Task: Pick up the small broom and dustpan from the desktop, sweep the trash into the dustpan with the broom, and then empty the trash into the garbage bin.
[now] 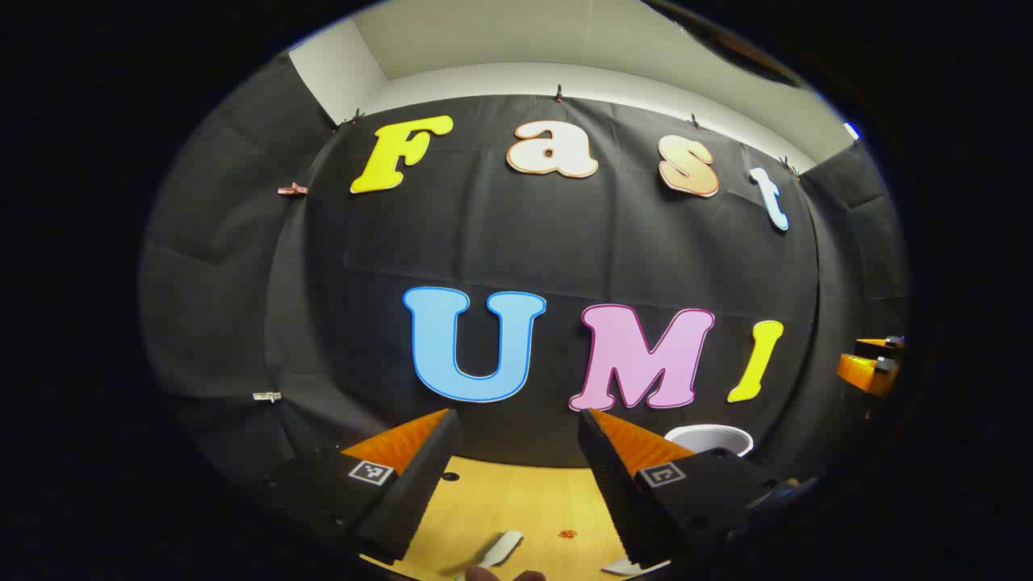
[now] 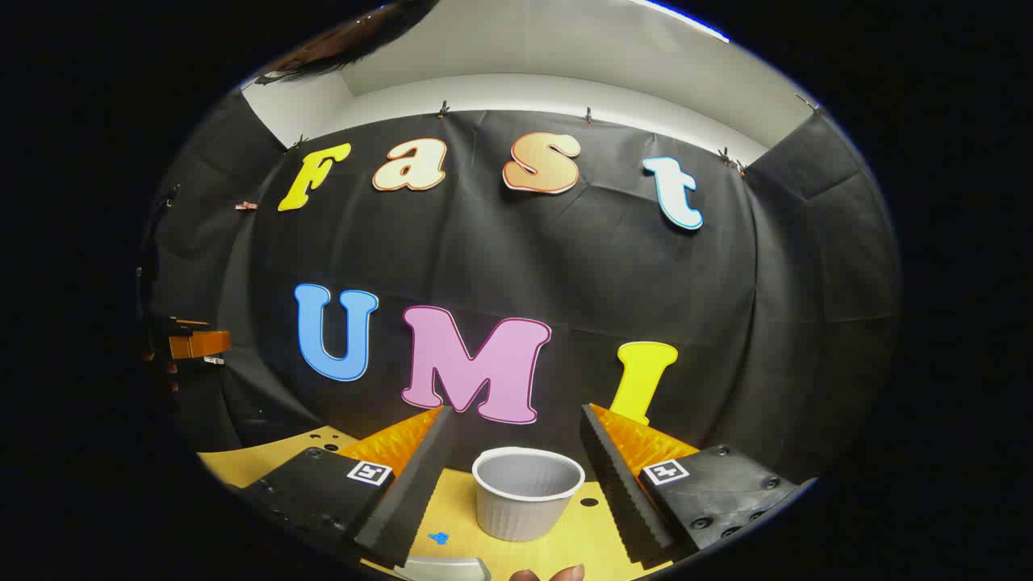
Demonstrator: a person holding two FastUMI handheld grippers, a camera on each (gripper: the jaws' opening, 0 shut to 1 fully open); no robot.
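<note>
In the left gripper view my left gripper (image 1: 518,415) is open above the wooden desktop (image 1: 516,504) with nothing between its fingers. Below it lie a white handle-like piece (image 1: 500,549), whether broom or dustpan I cannot tell, and a small orange scrap (image 1: 568,533). The small white garbage bin (image 1: 710,438) peeks out behind the right finger. In the right gripper view my right gripper (image 2: 516,411) is also open. The ribbed white bin (image 2: 529,492) stands upright on the desk beyond it. A blue scrap (image 2: 438,537) and a pale grey tool edge (image 2: 448,569) lie near the bottom.
The other gripper shows far right (image 1: 871,367) in the left gripper view and far left (image 2: 190,343) in the right gripper view. A fingertip (image 2: 549,574) of a person shows at the bottom edge. The black cloth wall closes the desk's back.
</note>
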